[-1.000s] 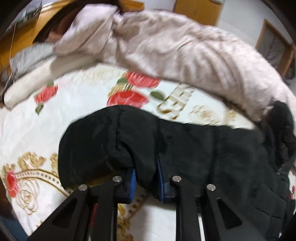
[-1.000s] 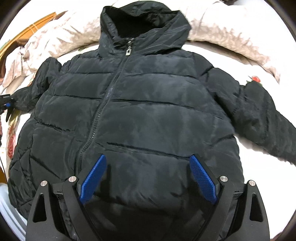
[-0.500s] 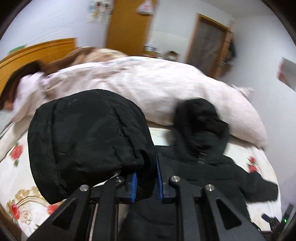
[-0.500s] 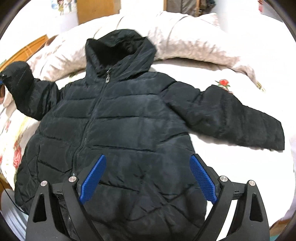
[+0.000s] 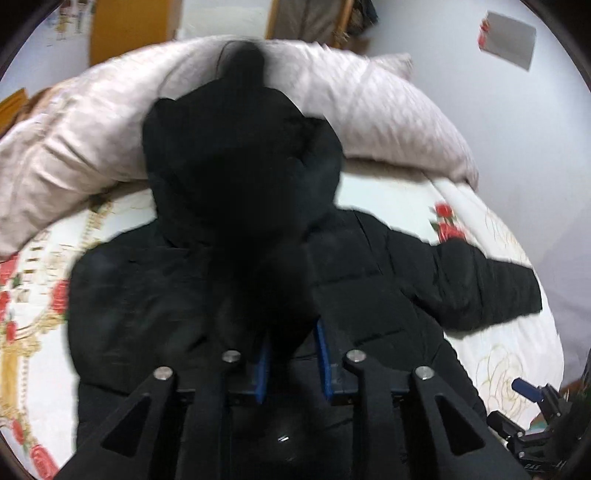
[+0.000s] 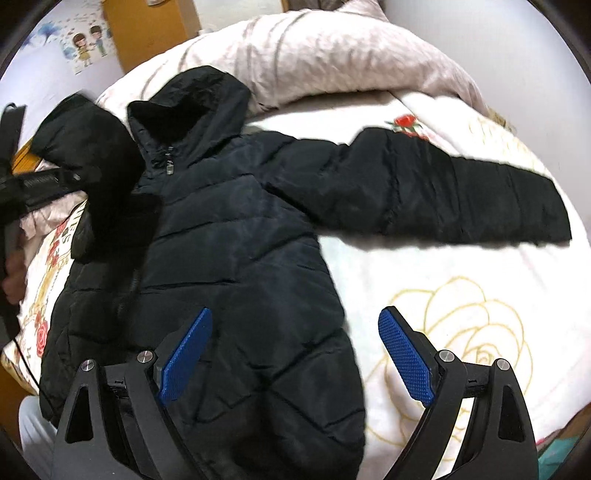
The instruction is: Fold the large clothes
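Observation:
A black hooded puffer jacket (image 6: pixel 240 240) lies front up on the bed, zip closed, hood (image 6: pixel 192 99) toward the duvet. My left gripper (image 5: pixel 291 343) holds its left sleeve (image 5: pixel 240 184) lifted over the chest. Its jaws are opening, and the puffy cloth still fills the gap between the blue pads. In the right wrist view that sleeve (image 6: pixel 88 147) hangs from the left gripper (image 6: pixel 37 184). The other sleeve (image 6: pixel 461 192) lies stretched flat to the right. My right gripper (image 6: pixel 295 314) stands open above the jacket's lower right edge, with nothing between its fingers.
A pale pink duvet (image 6: pixel 332 48) is heaped along the far side of the bed. The white sheet with roses (image 6: pixel 461 314) is bare right of the jacket. A wooden door (image 6: pixel 147 29) and walls lie behind. A hand (image 6: pixel 13 273) shows at the left edge.
My left gripper has carried the sleeve up off the sheet and across over the jacket's chest, and its jaws have widened slightly. My right gripper, still open, has shifted toward the jacket's right edge.

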A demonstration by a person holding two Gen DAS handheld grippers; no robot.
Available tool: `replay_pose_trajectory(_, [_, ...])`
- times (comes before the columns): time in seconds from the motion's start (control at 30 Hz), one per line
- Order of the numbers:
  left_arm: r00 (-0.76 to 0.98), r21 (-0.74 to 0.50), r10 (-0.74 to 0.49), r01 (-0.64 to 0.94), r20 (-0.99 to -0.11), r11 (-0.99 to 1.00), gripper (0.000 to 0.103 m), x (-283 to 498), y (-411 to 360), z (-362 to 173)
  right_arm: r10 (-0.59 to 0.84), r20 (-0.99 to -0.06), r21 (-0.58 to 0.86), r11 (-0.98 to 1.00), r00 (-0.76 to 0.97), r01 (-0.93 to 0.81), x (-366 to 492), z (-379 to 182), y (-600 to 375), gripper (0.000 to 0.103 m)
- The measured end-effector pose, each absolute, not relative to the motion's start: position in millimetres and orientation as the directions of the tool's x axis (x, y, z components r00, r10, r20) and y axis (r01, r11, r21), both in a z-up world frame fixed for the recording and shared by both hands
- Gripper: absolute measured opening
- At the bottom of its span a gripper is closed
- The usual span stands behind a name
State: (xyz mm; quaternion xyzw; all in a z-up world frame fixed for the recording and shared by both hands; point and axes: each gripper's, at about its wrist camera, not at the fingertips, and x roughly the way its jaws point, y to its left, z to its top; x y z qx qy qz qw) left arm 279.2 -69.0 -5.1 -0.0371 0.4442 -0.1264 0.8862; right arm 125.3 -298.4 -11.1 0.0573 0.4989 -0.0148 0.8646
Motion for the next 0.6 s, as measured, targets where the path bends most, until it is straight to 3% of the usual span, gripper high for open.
replay_pose_trajectory(0.13, [0.529, -0.228, -0.322, 0.236, -0.785, 0.945, 0.057, 283, -95, -28, 0.032, -0.871, 0.099, 0.989, 0.489, 0.111, 130, -22, -312, 0.091])
replay_pose_trajectory(0.27, [0.511, -0.295, -0.398, 0.273, -0.762, 0.916, 0.073, 283, -111, -28, 0.035, -0.859, 0.109, 0.987, 0.510, 0.117, 136, -17, -315, 0.091])
replay_pose_trajectory(0.4, [0.532, -0.352, -0.448, 0.277, -0.719, 0.894, 0.075, 271, -101, -10, 0.051, -0.843, 0.120, 0.988, 0.535, 0.095, 153, -6, -306, 0.091])
replay_pose_trajectory(0.5, [0.585, -0.309, -0.388, 0.235, -0.712, 0.922, 0.076, 275, -68, -3, 0.081, -0.837, 0.128, 0.991, 0.541, 0.049, 176, -3, -287, 0.090])
replay_pose_trajectory(0.6, [0.610, -0.247, -0.262, 0.110, -0.748, 0.963, 0.075, 289, -13, -12, 0.107, -0.838, 0.124, 0.992, 0.535, -0.005, 206, -10, -261, 0.065])
